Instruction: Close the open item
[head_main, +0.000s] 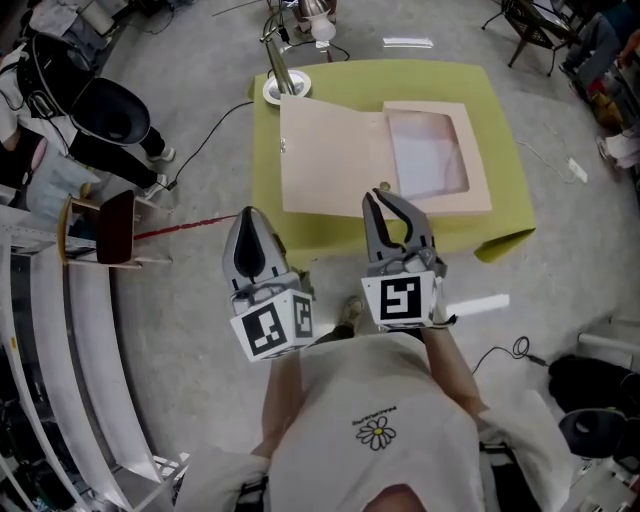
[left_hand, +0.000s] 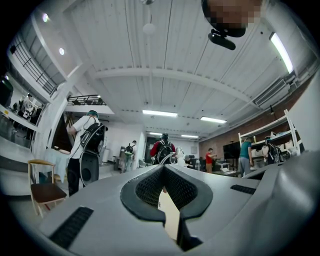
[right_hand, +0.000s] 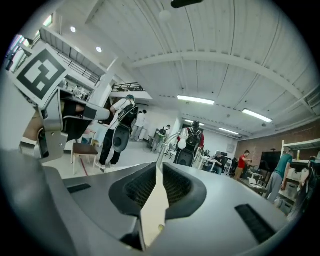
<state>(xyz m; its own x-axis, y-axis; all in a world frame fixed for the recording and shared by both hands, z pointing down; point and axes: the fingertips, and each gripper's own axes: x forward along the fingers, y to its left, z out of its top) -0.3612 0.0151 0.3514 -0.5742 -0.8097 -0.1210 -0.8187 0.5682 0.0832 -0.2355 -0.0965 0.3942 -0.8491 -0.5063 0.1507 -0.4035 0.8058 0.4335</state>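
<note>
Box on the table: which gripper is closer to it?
Right. The right gripper sits over the box at its near edge; the left gripper is off its near-left corner.

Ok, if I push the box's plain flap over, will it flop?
The flap looks like thin flat card, so it probably flexes but folds along its crease. The box seems light and may slide on the green cloth.
</note>
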